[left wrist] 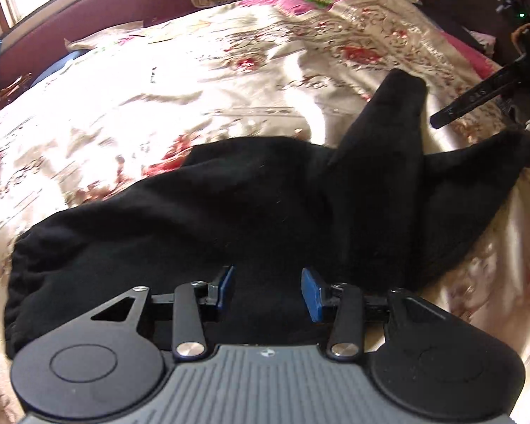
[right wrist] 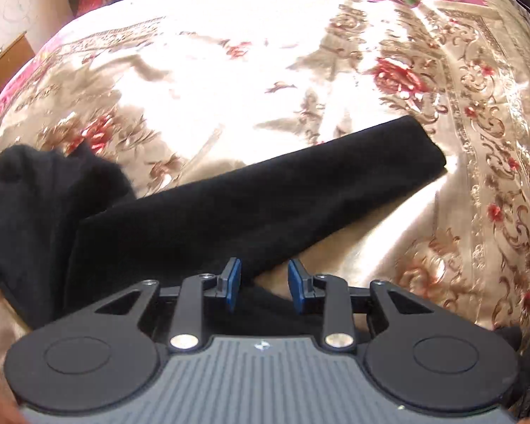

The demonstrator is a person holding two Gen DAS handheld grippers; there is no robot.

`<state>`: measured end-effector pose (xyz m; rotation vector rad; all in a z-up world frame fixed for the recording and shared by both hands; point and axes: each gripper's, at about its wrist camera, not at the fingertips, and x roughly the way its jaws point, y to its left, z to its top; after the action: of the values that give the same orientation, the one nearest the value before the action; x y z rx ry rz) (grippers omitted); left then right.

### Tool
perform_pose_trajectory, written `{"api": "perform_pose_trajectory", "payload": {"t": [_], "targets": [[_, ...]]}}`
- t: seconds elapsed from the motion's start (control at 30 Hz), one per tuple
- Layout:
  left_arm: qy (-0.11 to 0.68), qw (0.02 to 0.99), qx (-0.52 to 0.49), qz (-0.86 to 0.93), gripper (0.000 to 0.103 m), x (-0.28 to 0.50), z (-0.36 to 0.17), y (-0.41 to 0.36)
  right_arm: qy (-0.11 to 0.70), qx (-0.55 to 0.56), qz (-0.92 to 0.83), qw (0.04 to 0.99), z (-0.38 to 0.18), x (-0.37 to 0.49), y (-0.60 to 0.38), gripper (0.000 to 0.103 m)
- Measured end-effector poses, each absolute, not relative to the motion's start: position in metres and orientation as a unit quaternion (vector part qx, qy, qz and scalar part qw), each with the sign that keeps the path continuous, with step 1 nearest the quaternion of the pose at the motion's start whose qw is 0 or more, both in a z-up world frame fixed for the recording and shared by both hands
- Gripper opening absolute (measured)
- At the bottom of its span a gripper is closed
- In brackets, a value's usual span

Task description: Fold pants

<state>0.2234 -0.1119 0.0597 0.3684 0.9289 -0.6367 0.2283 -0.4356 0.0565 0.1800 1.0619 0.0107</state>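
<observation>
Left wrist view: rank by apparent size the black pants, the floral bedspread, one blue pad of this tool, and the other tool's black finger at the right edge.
1. Floral bedspread, fills most of the view.
2. Black pants.
3. and 4. Black finger of the right tool and blue pad: alike in size; the pad sits far nearer the camera, so unranked.
</observation>
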Motion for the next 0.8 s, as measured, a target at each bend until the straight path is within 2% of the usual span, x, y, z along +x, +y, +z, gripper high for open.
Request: {"api": "perform_pose_trajectory", "payload": {"t": [0.07, 0.3, 0.5, 0.53, 0.57, 0.67, 0.8], "targets": [[0.439, 0.822, 0.151, -0.33, 0.057, 0.228, 0.056, -0.132, 0.509, 0.127, -0.003, 0.852, 0.052, 0.241, -0.459, 0.037], [0.42, 0.795, 0.197, -0.392, 0.057, 0.22, 0.035, -0.181, 0.487, 0.286, -0.081, 0.821, 0.003, 0.261, -0.515, 0.038], [0.438, 0.788, 0.175, -0.396, 0.058, 0.221, 0.018, -0.194, 0.477, 0.316, -0.093, 0.815, -0.017, 0.279, -0.527, 0.038], [0.439, 0.788, 0.175, -0.395, 0.058, 0.221, 0.016, -0.196, 0.471, 0.318, -0.096, 0.817, -0.017, 0.282, -0.528, 0.03], [0.439, 0.788, 0.175, -0.394, 0.058, 0.221, 0.015, -0.197, 0.467, 0.318, -0.101, 0.819, -0.017, 0.284, -0.529, 0.012], [0.441, 0.789, 0.174, -0.391, 0.057, 0.221, 0.014, -0.199, 0.457, 0.331, -0.104, 0.819, -0.015, 0.287, -0.533, 0.008], [0.433, 0.791, 0.181, -0.393, 0.054, 0.22, 0.02, -0.201, 0.414, 0.355, -0.087, 0.833, 0.019, 0.268, -0.54, 0.007]]}}
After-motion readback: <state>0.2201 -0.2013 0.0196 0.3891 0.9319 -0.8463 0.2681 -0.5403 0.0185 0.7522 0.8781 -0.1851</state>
